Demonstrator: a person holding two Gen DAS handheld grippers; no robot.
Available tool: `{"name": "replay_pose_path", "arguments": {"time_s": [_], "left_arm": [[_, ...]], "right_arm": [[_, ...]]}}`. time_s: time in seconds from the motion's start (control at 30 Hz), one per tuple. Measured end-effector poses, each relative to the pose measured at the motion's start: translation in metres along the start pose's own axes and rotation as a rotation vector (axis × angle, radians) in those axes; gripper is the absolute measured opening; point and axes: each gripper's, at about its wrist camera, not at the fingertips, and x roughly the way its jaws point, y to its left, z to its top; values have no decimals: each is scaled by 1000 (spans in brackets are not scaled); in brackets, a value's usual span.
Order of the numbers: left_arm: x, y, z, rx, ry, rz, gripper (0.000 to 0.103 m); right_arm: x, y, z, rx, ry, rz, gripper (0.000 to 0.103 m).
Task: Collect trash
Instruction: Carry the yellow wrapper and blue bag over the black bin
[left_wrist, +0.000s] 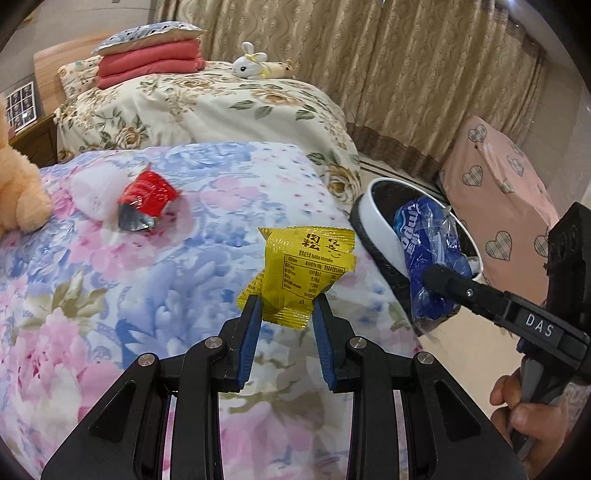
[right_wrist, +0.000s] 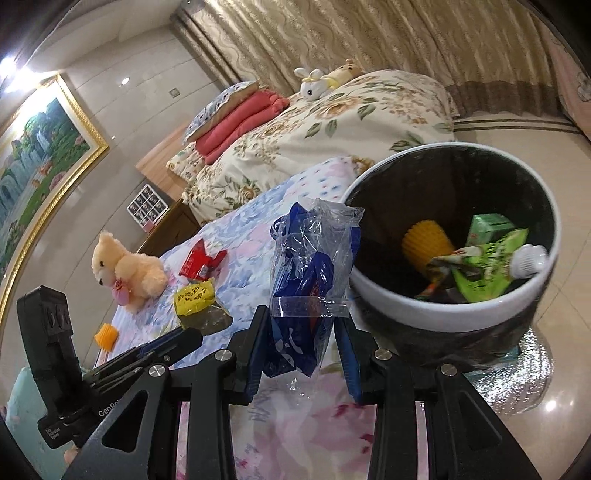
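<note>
Gripping a crinkled yellow snack wrapper (left_wrist: 295, 269), your left hand-held gripper (left_wrist: 286, 302) hovers while your right hand-held gripper (right_wrist: 301, 321) clamps a blue-and-clear plastic bag (right_wrist: 310, 273) beside the white-rimmed black bin (right_wrist: 436, 310).

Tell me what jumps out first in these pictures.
The left gripper pinches a bright yellow snack packet above the floral bedspread. The right gripper holds a blue plastic wrapper beside the white-rimmed bin, which already holds green packaging.
</note>
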Motion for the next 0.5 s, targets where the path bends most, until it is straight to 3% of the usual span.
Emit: {"name": "replay_pose_path", "arguments": {"time_s": [0.5], "left_arm": [[8,-42,8,60,4,-37,27]], "right_arm": [[-29,-28,12,36,-63,-35,36]]}}
